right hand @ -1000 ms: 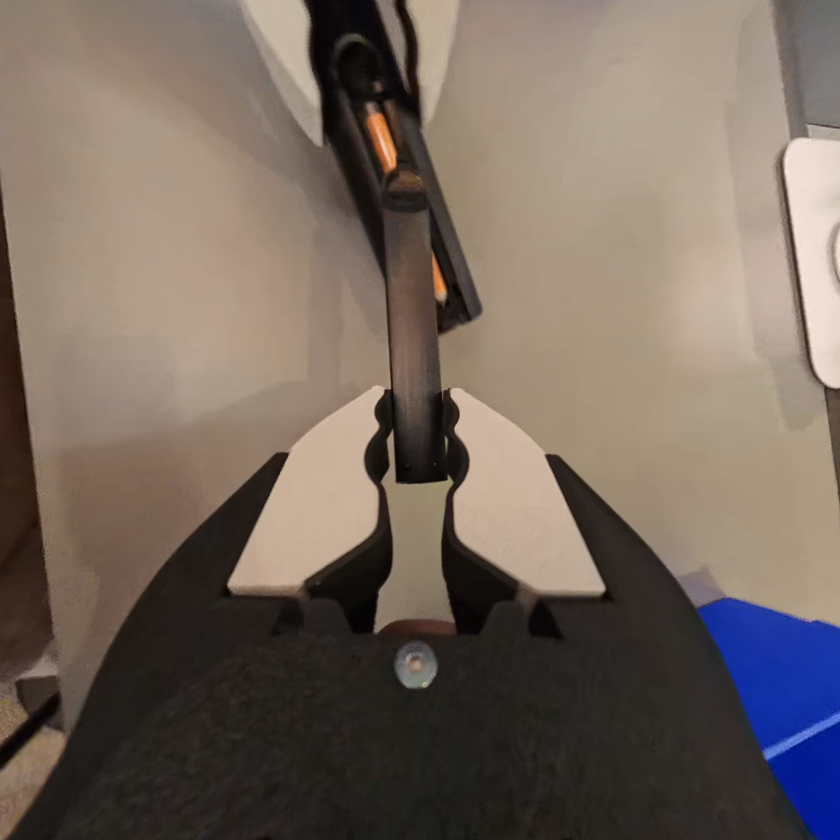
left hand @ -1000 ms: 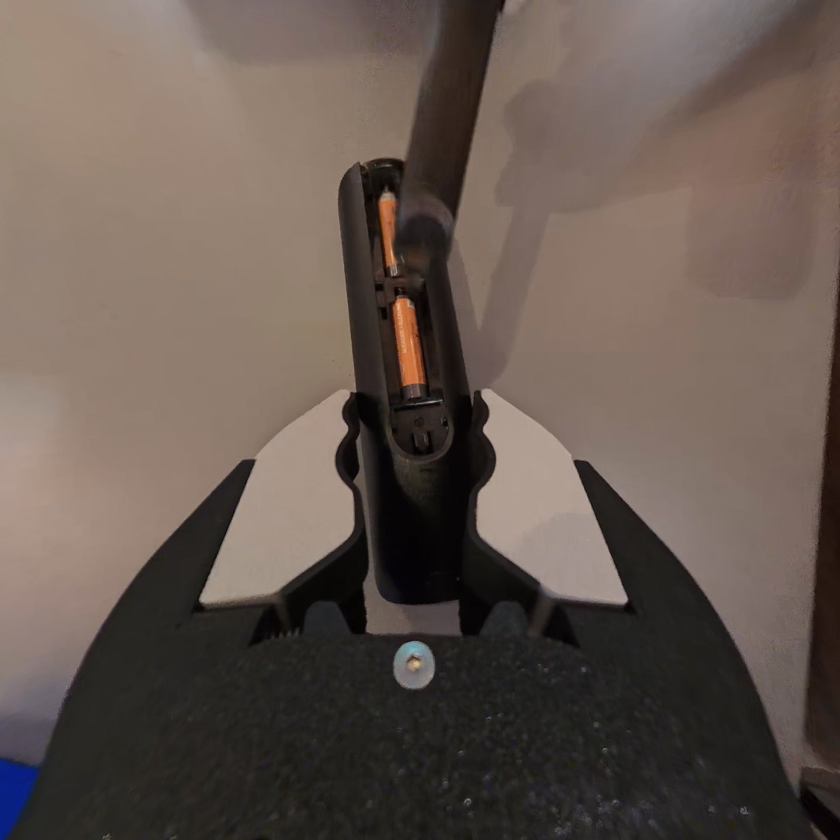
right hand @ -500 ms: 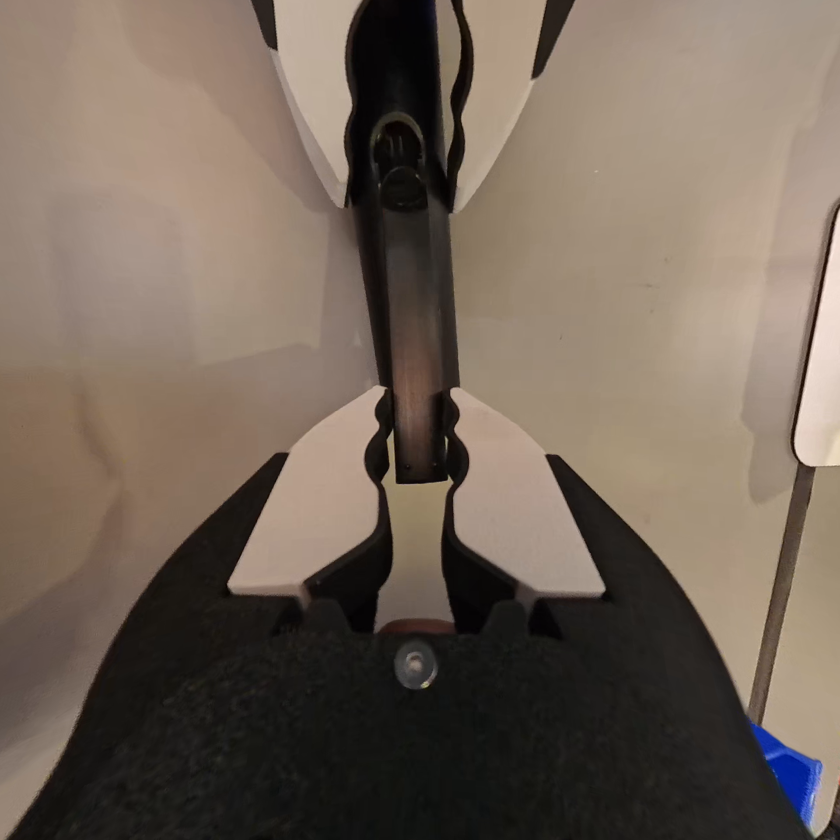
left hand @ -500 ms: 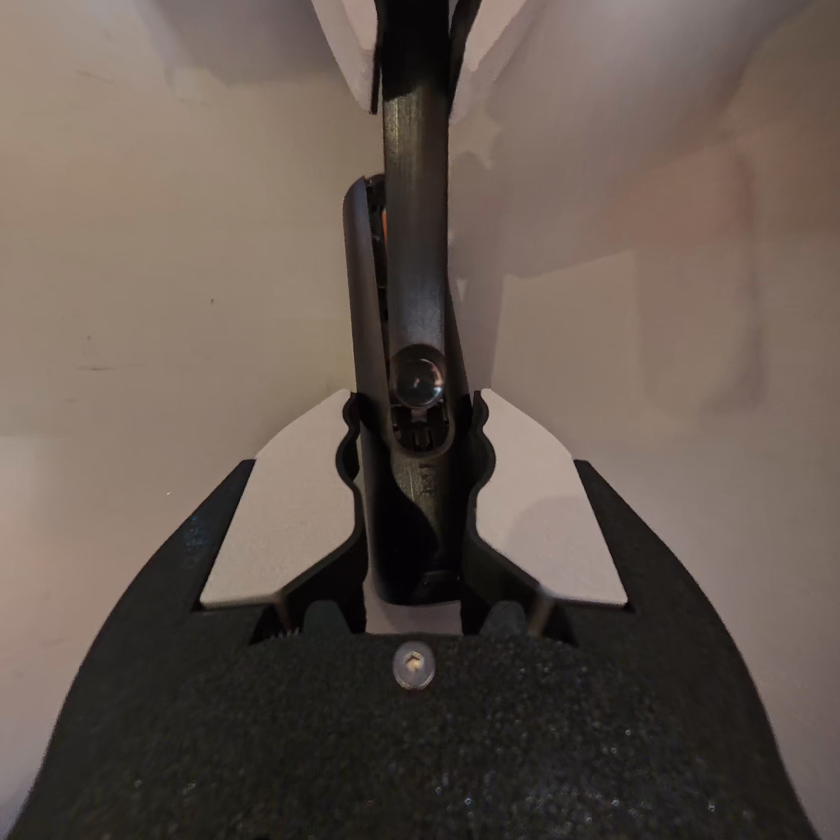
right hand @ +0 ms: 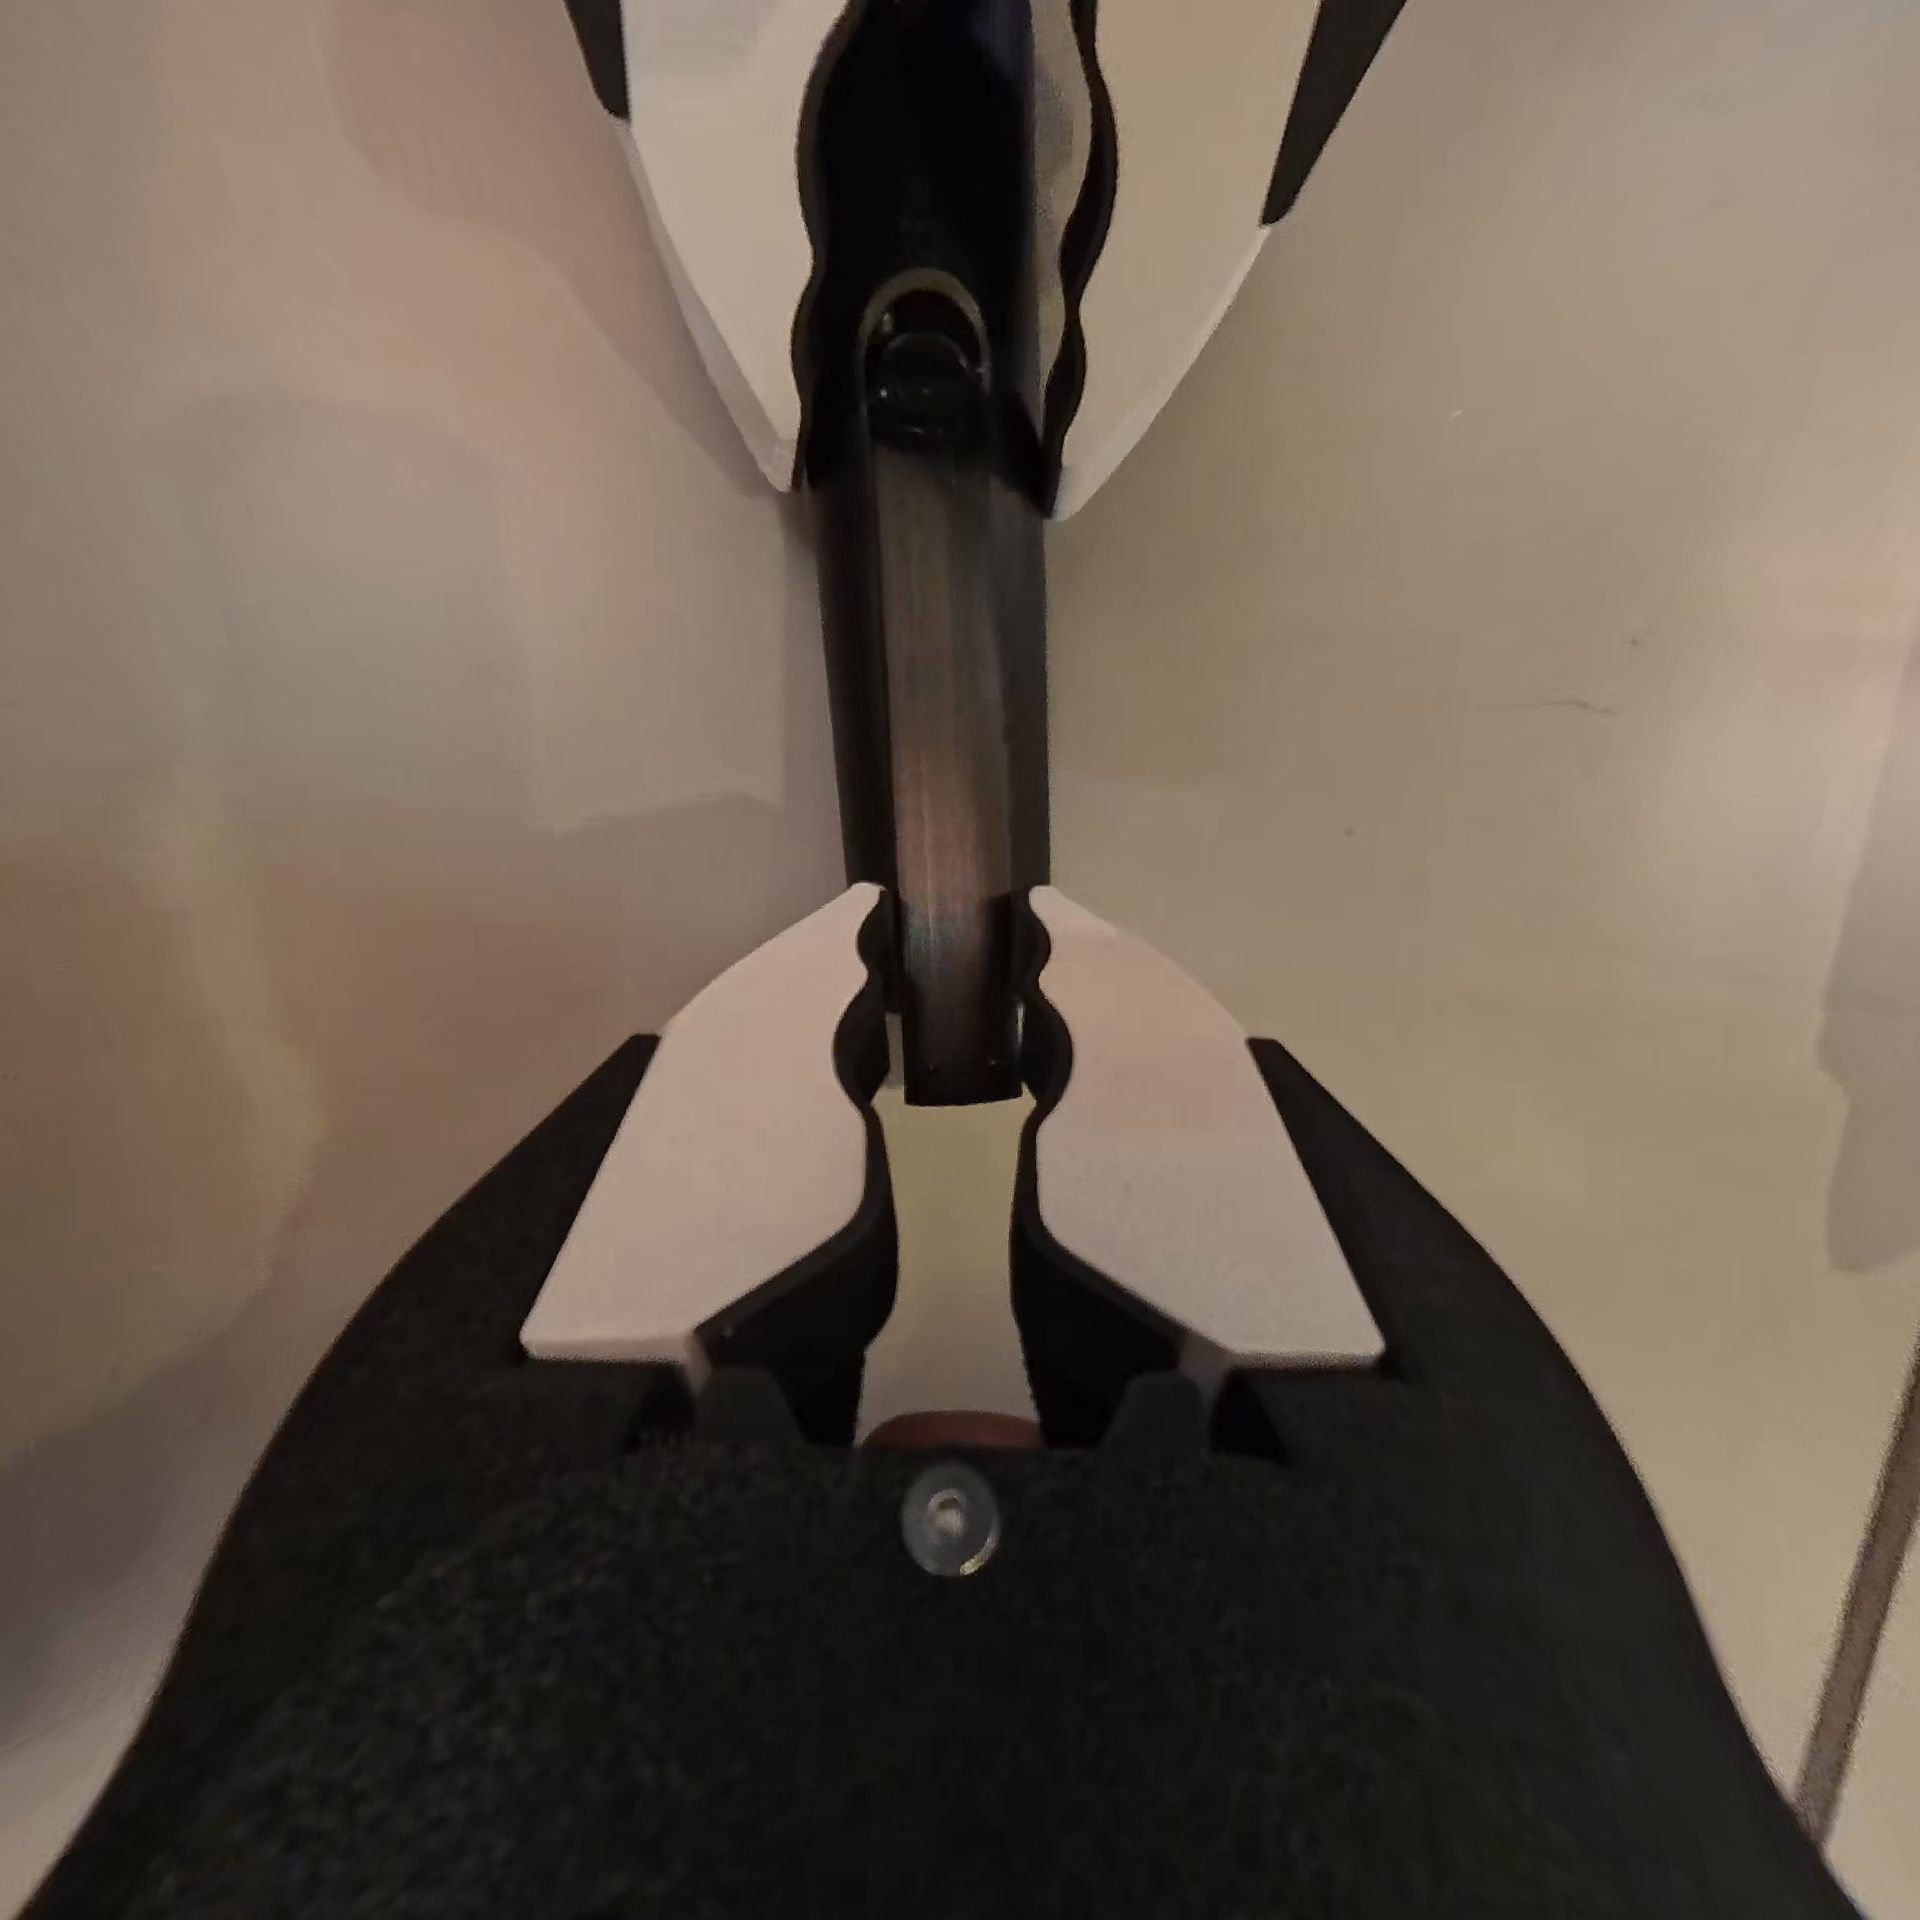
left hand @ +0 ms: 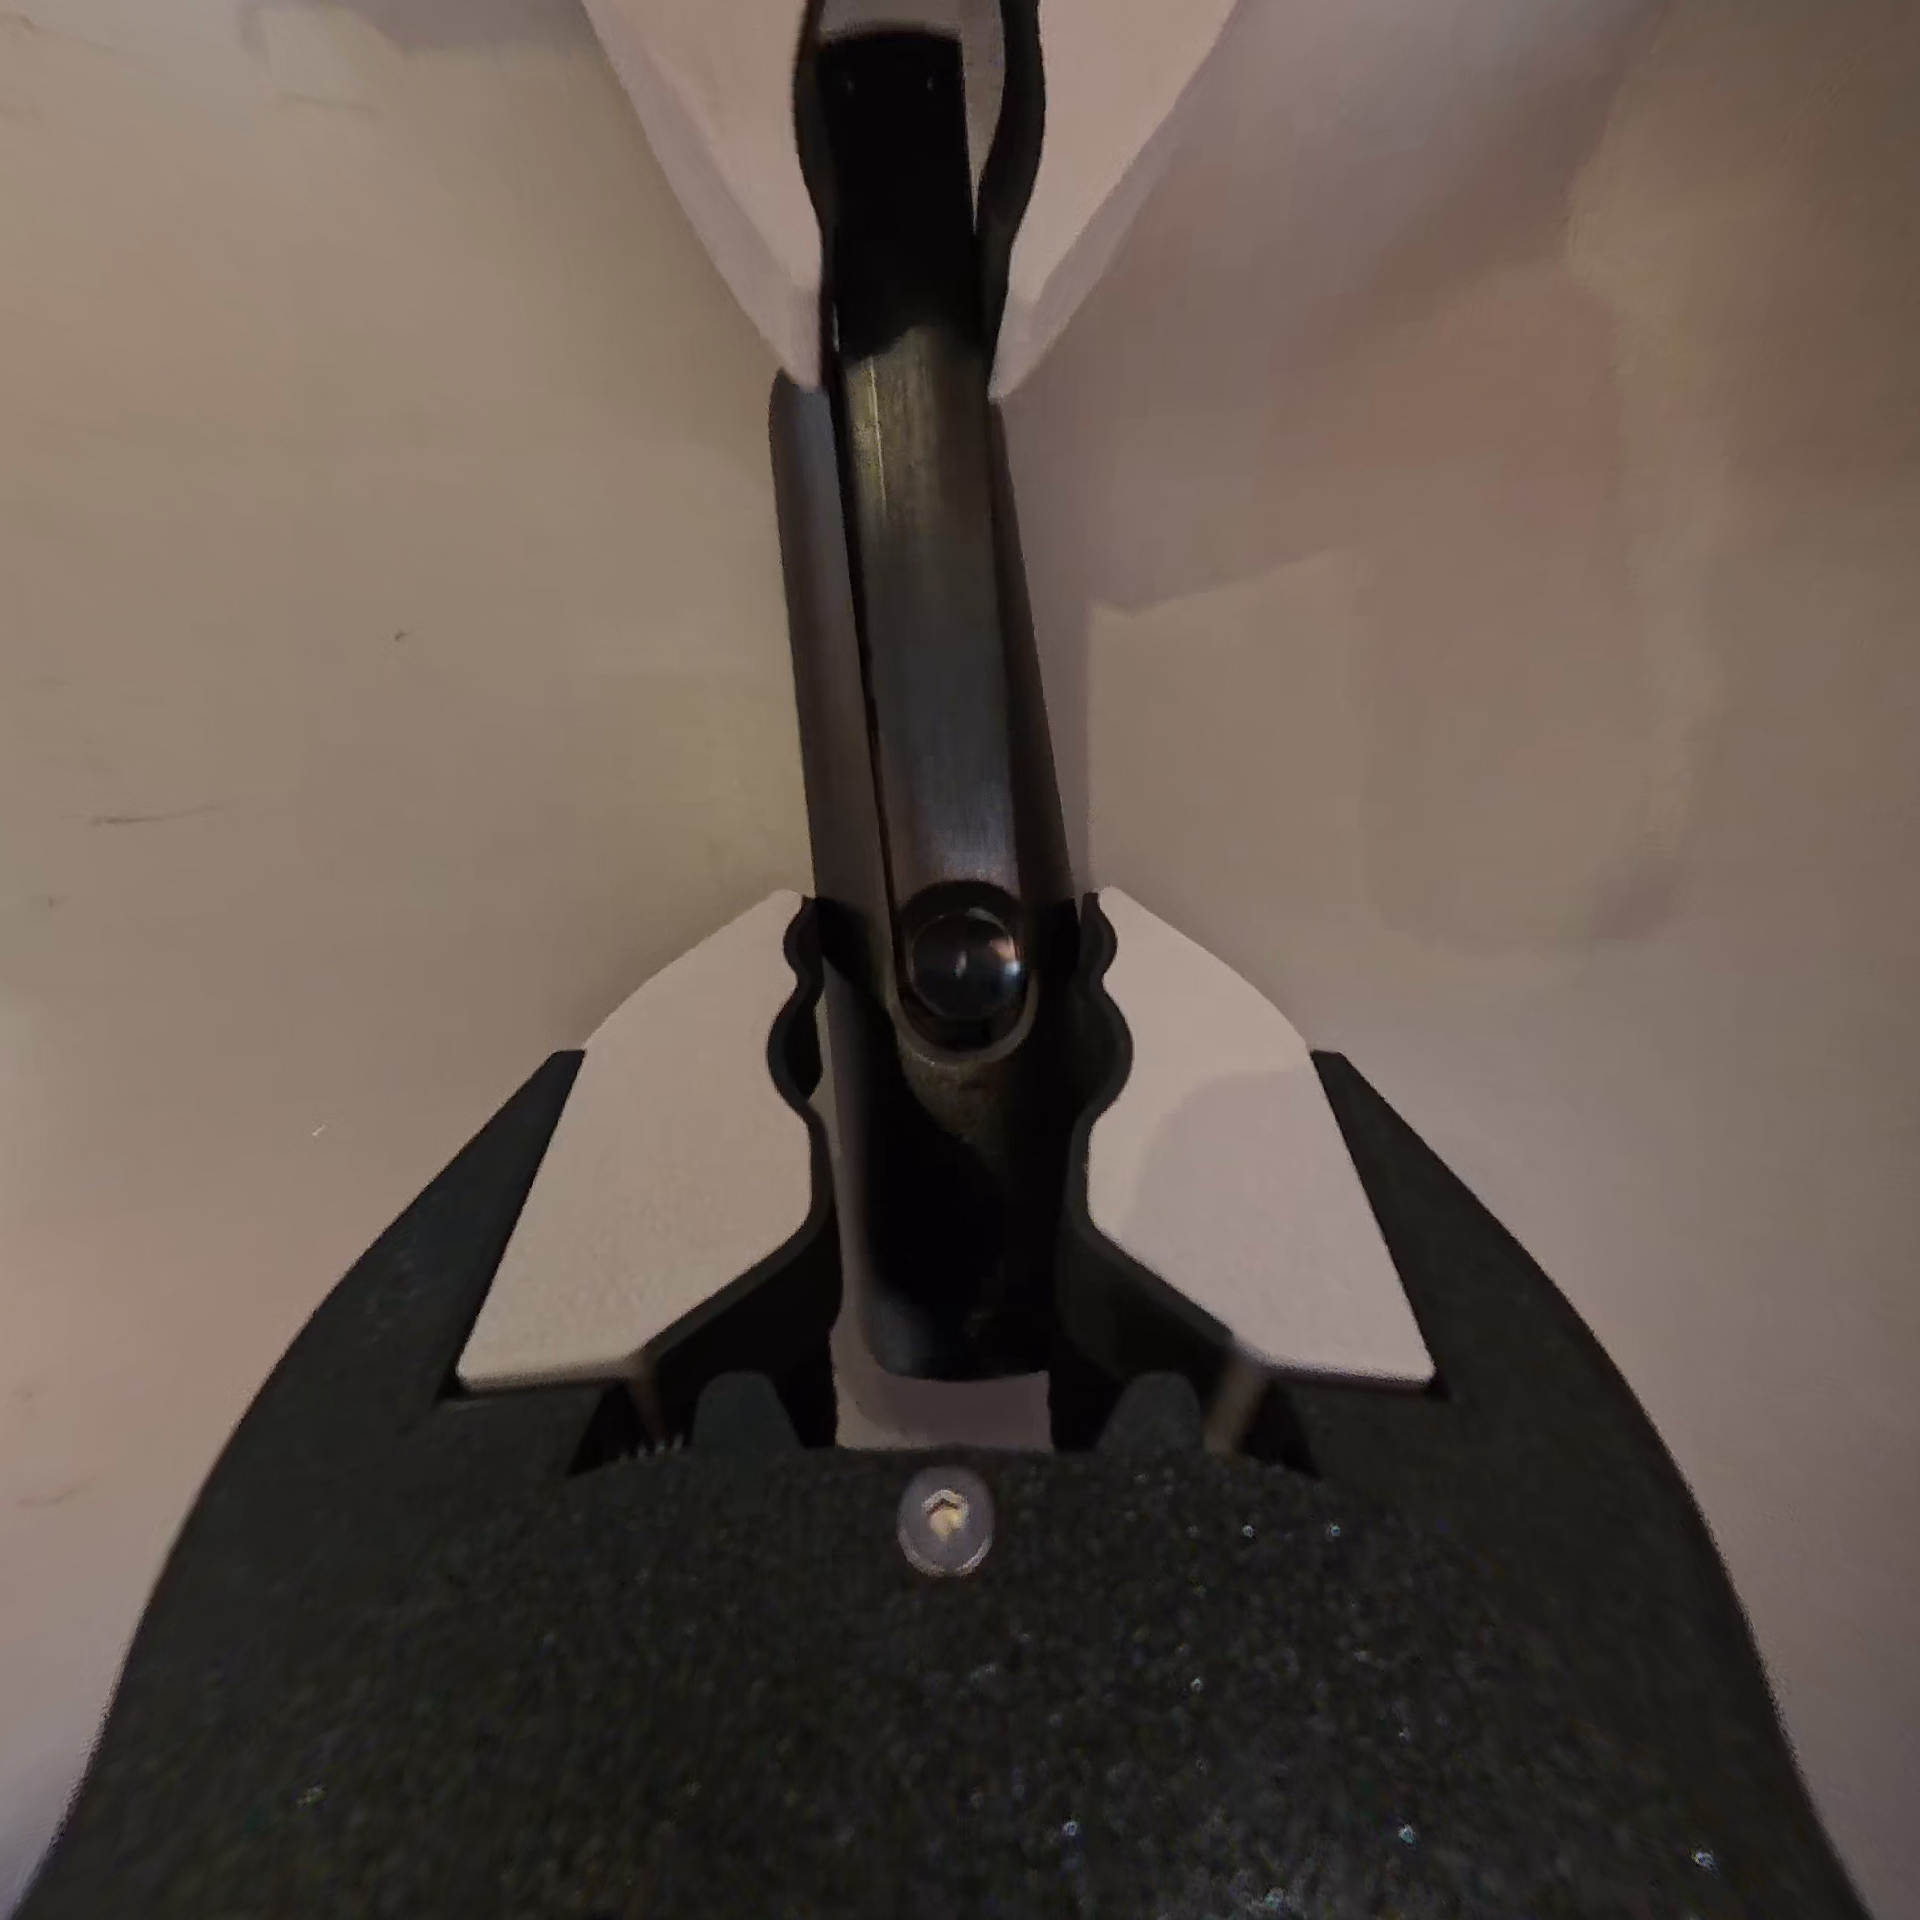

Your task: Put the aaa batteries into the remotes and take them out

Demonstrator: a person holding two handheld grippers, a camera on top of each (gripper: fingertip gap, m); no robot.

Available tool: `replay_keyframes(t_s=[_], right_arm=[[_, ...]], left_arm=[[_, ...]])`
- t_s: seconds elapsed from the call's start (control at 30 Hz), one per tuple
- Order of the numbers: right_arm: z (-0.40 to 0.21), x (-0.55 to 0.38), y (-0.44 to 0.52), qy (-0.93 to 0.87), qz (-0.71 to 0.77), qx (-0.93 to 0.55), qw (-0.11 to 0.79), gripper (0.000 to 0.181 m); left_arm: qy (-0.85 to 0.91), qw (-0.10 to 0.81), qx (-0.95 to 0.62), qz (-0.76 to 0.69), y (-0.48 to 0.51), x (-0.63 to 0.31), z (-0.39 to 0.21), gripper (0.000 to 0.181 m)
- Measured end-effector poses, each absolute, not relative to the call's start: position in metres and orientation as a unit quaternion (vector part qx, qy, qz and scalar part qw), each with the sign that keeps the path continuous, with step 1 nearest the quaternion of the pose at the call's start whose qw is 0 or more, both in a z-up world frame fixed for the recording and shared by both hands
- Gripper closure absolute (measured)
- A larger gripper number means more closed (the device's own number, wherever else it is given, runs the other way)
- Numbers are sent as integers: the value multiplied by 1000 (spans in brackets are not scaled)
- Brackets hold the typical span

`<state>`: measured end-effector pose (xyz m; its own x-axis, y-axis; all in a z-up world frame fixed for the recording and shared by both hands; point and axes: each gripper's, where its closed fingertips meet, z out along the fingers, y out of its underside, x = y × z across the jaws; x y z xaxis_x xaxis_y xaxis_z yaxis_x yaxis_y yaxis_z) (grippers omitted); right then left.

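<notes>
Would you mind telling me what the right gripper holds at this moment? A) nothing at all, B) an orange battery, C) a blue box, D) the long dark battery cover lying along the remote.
D: in the right wrist view the right gripper is shut on the end of the battery cover, which lies along the remote clamped by the left gripper.

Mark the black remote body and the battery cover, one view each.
black plastic remote body (left hand: pixel 821 665): left wrist view, its left side wall beside the cover.
dark brushed battery cover (right hand: pixel 951 790): right wrist view, middle of its curved back.
</notes>
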<state>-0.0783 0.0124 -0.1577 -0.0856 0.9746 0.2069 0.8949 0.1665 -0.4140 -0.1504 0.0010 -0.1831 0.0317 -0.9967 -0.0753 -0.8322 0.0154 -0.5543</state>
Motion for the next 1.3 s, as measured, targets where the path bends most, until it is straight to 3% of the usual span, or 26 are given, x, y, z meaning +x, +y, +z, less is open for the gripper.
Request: replay_keyframes(t_s=[0.33,0.53,0.73,0.83,1.13,1.3], right_arm=[[-179,-85,7,-716,167,-651,188,159],[-168,-80,11,-687,180,-669,220,137],[-163,-64,17,-584,208,-720,312,109],[-183,-57,21,-531,196,-769,297,104],[-179,-87,3,-382,361,-813,250,110],[-174,-96,7,-348,379,-817,262,99]], left_arm=[[661,231,-686,-196,0,-150,-194,134],[634,245,-700,-218,-9,-171,-175,138],[582,278,-735,-209,-23,-210,-162,124],[558,283,-757,-189,-29,-216,-171,122],[519,292,-784,-176,-29,-206,-195,123],[517,287,-786,-181,-27,-198,-195,134]])
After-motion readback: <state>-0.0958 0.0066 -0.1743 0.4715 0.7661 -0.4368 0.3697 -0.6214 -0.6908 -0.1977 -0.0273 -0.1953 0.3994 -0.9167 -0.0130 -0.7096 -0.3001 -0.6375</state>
